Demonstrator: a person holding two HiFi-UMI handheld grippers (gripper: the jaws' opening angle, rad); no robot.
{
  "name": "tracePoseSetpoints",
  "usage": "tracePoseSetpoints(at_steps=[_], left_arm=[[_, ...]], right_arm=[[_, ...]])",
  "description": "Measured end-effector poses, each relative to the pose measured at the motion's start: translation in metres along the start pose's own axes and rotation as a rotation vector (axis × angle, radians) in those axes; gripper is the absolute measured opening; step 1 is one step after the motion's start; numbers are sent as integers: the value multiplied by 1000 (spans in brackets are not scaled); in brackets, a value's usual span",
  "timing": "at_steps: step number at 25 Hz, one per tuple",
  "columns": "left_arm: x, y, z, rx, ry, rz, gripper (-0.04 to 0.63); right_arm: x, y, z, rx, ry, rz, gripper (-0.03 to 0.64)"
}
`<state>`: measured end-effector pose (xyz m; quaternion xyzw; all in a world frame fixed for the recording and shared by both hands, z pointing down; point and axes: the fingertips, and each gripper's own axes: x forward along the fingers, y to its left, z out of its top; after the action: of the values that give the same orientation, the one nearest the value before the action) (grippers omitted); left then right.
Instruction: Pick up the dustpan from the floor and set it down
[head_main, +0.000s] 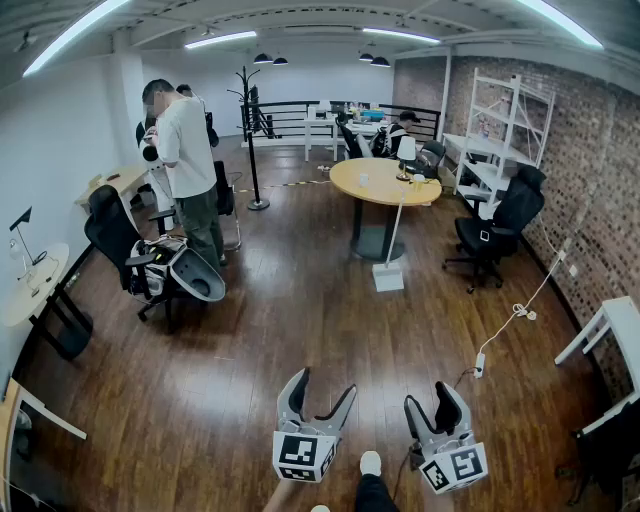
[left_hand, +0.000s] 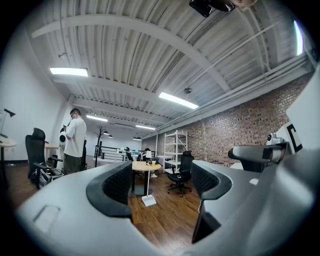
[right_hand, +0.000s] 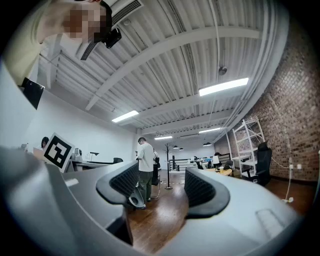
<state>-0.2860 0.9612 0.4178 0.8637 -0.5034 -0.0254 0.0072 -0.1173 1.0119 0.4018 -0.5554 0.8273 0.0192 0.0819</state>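
Left gripper (head_main: 326, 385) and right gripper (head_main: 430, 398) hovered near, jaws parted, holding nothing; the likely dustpan (head_main: 197, 277) sat on the floor far left, beside an office chair (head_main: 120, 240) and a standing person (head_main: 188, 165); reaching in risked bumping either.

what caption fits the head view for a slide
Left gripper and right gripper, open and empty, face the dustpan across the wooden floor

A dark plank floor (head_main: 300, 330) spreads under ceiling strip lights (head_main: 220, 40). A brick wall (head_main: 590, 150) runs along the right, fronted by white shelving (head_main: 485, 148) and a black office chair (head_main: 495, 225). A round wooden table (head_main: 385, 182) stands far centre.
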Motion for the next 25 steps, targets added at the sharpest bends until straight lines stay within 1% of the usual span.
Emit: tracePoseSetpoints(at_steps=[3,5,9,11,12,15,16,18,20,22,25], left_arm=[[37,7,-5,-4,27,5,362],[66,13,-5,-1,34,21,359],[138,16,1,16,26,51,357],[171,13,7,30,14,56,357],[185,12,11,48,11,59,357],[219,8,19,139,13,79,357],[228,7,18,154,16,85,357],[246,6,14,136,25,87,357],[262,7,5,116,42,81,357],[278,11,-1,114,60,88,358],[304,19,-2,99,58,96,359]], right_arm=[[28,-32,-4,17,0,7,276],[49,-64,-4,10,-6,3,273],[100,-133,2,-11,-20,18,273],[124,-157,8,-28,-43,31,273],[135,-165,12,-36,-51,41,273],[164,-180,15,-58,-55,81,273],[172,-185,12,-70,-48,92,273],[186,-196,1,-87,-25,106,276],[198,-209,-10,-72,0,112,287],[207,-222,-17,-53,17,114,293],[224,-245,-22,-54,20,103,301]])
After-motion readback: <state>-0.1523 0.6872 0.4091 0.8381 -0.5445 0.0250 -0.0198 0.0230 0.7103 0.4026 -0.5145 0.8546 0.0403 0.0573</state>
